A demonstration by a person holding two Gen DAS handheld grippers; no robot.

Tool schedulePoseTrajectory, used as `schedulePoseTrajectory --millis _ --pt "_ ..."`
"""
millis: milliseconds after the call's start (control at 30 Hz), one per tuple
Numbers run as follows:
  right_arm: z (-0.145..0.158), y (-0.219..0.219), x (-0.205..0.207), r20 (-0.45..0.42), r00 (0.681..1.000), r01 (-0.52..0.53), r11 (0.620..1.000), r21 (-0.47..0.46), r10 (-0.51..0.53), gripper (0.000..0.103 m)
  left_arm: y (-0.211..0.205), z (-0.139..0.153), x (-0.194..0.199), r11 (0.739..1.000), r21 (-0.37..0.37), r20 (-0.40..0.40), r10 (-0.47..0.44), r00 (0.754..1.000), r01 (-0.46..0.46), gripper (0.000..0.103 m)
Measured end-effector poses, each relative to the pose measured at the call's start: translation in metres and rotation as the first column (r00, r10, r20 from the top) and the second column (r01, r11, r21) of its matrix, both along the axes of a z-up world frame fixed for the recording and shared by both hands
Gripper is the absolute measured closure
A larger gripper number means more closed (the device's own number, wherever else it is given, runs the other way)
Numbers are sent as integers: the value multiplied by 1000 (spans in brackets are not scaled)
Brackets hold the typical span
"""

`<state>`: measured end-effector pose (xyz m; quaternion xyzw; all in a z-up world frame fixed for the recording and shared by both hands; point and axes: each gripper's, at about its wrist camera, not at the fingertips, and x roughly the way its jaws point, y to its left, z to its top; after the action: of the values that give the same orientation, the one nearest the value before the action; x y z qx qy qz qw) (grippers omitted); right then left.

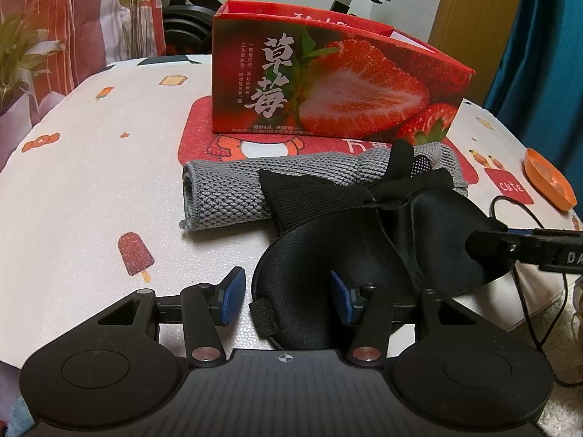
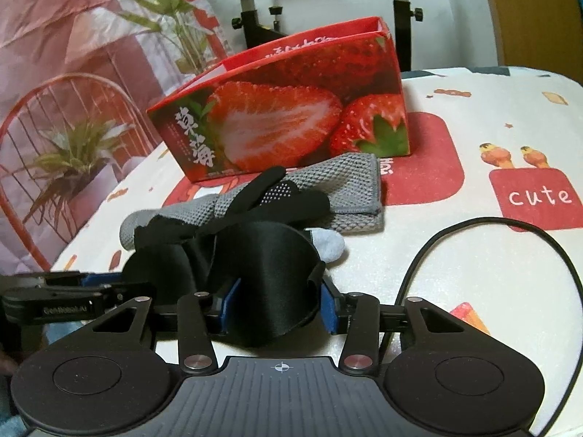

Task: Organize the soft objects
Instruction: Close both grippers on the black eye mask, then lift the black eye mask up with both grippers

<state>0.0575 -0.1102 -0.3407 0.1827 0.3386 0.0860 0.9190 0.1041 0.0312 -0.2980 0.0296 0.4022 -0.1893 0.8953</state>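
A black satin eye mask (image 1: 346,240) lies on the patterned tablecloth, in front of a rolled grey towel (image 1: 273,182) and a black glove (image 1: 408,167) with white dots. My left gripper (image 1: 288,296) stands open around the mask's near end; its left pad is clear of the fabric. My right gripper (image 2: 278,304) is shut on the other end of the eye mask (image 2: 266,255), which bunches up between the blue pads. A pale grey sock (image 2: 328,244) pokes out beside it. The red strawberry box (image 1: 328,83), open at the top, stands behind the towel.
An orange dish (image 1: 550,182) sits near the table's right edge. A black cable (image 2: 473,225) loops over the cloth right of the mask. An exercise bike (image 2: 255,7) and a red wire chair (image 2: 54,116) stand beyond the table.
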Motion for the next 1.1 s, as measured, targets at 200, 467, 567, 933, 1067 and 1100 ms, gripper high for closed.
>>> schedulePoseTrajectory --millis 200,467,567,933,1067,1100 --pt "0 6 1 -4 1000 -11 999 -42 11 66 -1 1 -3 1000 -13 -16 -25 1000 25 49" --pt "5 9 -3 16 1000 -23 997 -77 24 67 4 13 -11 998 -43 21 -42 999 43 88" --pt "17 11 -5 55 997 -42 995 -85 46 69 8 27 -14 994 -94 52 -56 997 61 92" --pt "81 10 20 217 973 -61 992 -107 83 71 12 95 0 982 -170 216 -44 975 82 93" --pt "107 10 39 272 957 -60 987 -149 100 71 7 118 16 983 -170 274 -26 961 75 93" --pt "114 10 45 285 953 -61 985 -160 105 71 6 123 19 982 -173 287 -22 958 74 93"
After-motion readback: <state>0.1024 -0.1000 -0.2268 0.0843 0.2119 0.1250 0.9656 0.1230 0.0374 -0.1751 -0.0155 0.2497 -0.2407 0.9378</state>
